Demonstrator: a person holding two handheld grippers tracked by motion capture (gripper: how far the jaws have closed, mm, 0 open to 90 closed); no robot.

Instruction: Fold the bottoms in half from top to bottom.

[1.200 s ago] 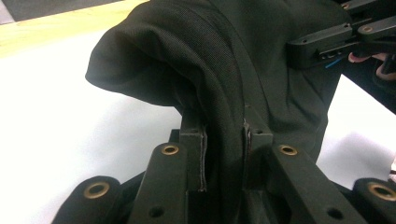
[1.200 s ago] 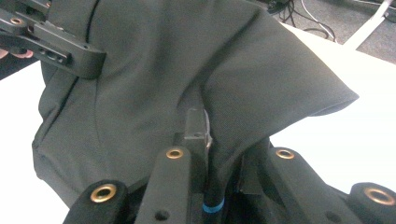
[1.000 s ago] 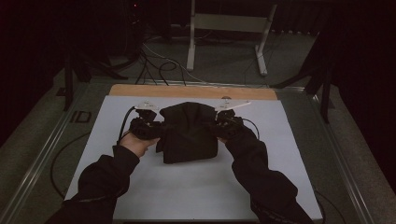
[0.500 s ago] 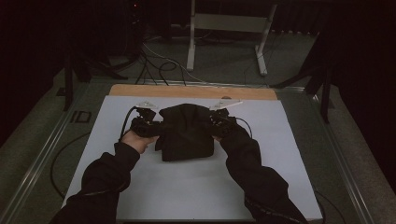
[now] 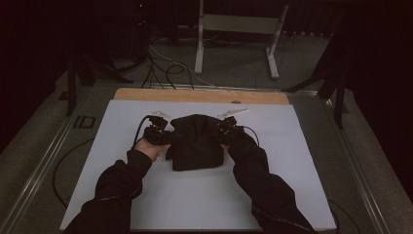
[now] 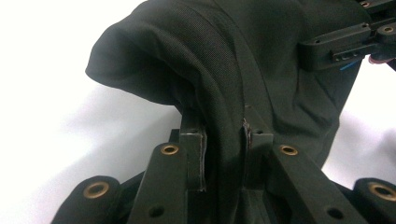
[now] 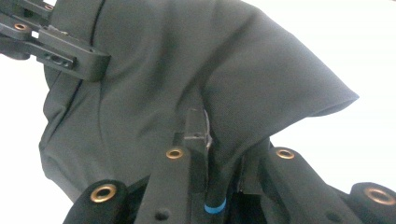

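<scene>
A black folded garment [image 5: 195, 141] lies on the white table top [image 5: 292, 146], its far edge lifted by both grippers. My left gripper [image 5: 165, 135] is shut on the garment's left side; in the left gripper view a thick fold of the black garment [image 6: 205, 70] is pinched between the two pads, with my left gripper [image 6: 225, 147] closed on it. My right gripper [image 5: 225, 131] is shut on the right side; in the right gripper view the dark garment [image 7: 187, 60] bunches between the jaws of my right gripper [image 7: 223, 156]. Each gripper view also shows the other gripper's jaw on the cloth.
A wooden strip [image 5: 199, 95] runs along the table's far edge. Beyond it a metal stand [image 5: 238, 34] and loose cables [image 5: 165, 68] sit on the floor. The person's dark sleeves [image 5: 263, 185] reach in from the bottom.
Both hands have come down and moved a little toward the near side with the garment still gripped. The cloth now sits lower and flatter on the table.
</scene>
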